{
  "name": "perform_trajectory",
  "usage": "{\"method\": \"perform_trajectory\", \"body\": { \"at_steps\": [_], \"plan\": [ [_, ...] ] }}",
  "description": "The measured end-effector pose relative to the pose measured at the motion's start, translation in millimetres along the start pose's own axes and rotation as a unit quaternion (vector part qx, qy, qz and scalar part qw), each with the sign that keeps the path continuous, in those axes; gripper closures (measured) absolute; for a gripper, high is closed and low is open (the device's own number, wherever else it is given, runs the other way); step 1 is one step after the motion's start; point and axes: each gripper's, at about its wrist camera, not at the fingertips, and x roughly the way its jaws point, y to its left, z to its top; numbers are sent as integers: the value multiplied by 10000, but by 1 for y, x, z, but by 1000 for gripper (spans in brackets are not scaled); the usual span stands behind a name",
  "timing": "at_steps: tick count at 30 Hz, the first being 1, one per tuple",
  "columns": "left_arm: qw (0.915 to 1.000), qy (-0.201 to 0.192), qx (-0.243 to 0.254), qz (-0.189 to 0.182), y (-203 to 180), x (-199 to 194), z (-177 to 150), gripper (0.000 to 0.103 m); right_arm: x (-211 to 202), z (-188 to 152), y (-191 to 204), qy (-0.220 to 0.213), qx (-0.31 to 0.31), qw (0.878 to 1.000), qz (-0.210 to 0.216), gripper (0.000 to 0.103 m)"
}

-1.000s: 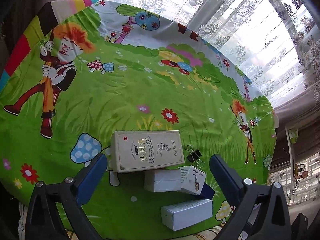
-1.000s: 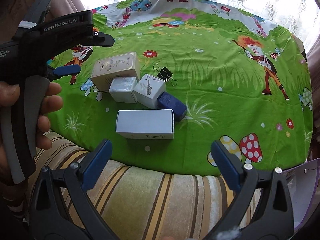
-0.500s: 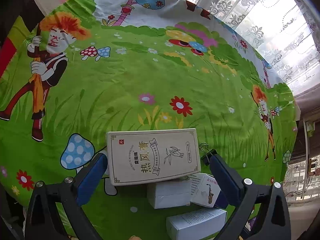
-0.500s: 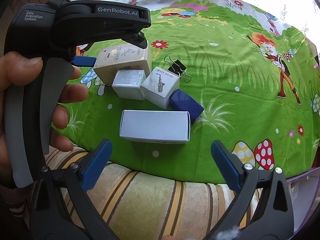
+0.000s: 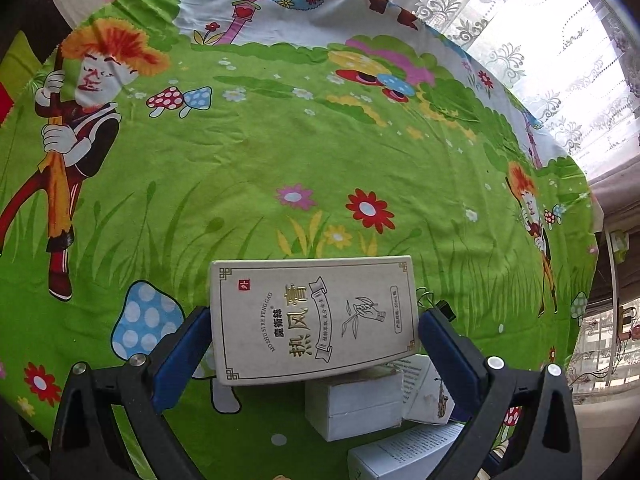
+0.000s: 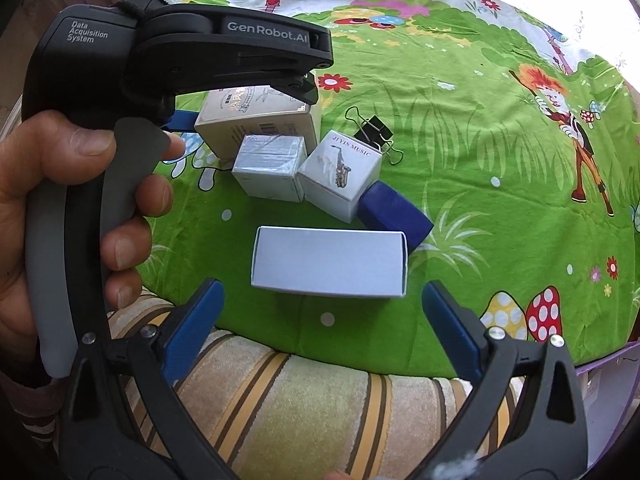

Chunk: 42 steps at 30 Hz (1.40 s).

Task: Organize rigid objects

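The left tongs [image 5: 314,338] straddled the beige box [image 5: 314,320], pads at both ends, contact uncertain. Against it lay a small white box [image 6: 270,168], a saxophone box [image 6: 340,174], a binder clip [image 6: 374,128] and a blue block [image 6: 394,216]. The right tongs [image 6: 320,312] stood wide before the long white box [image 6: 330,262] on the cartoon-print cloth [image 5: 280,152].

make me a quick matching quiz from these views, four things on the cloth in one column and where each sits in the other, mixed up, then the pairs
Things
1. beige box
2. binder clip
3. dark blue block
4. long white box

Places
A. nearest the right gripper, ahead of its open fingers
B. between the left gripper fingers
C. right of the saxophone box, touching it
D. beyond the saxophone box

Pairs: 1-B, 2-D, 3-C, 4-A
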Motion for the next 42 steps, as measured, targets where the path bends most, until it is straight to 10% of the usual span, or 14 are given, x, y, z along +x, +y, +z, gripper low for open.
{"method": "perform_trajectory", "body": {
  "at_steps": [9,15,42],
  "plan": [
    [9998,-122,-92,-112,14,-9,-2,12,14,6,2,123,39,9996,-247,3],
    [9994,-191,-258,-145,18,-16,0,0,17,5,-1,114,88,9996,-238,16],
    [9967,-163,-132,778,-18,4,-4,0,-67,-33,-77,-1048,853,9902,-343,17]
  ]
}}
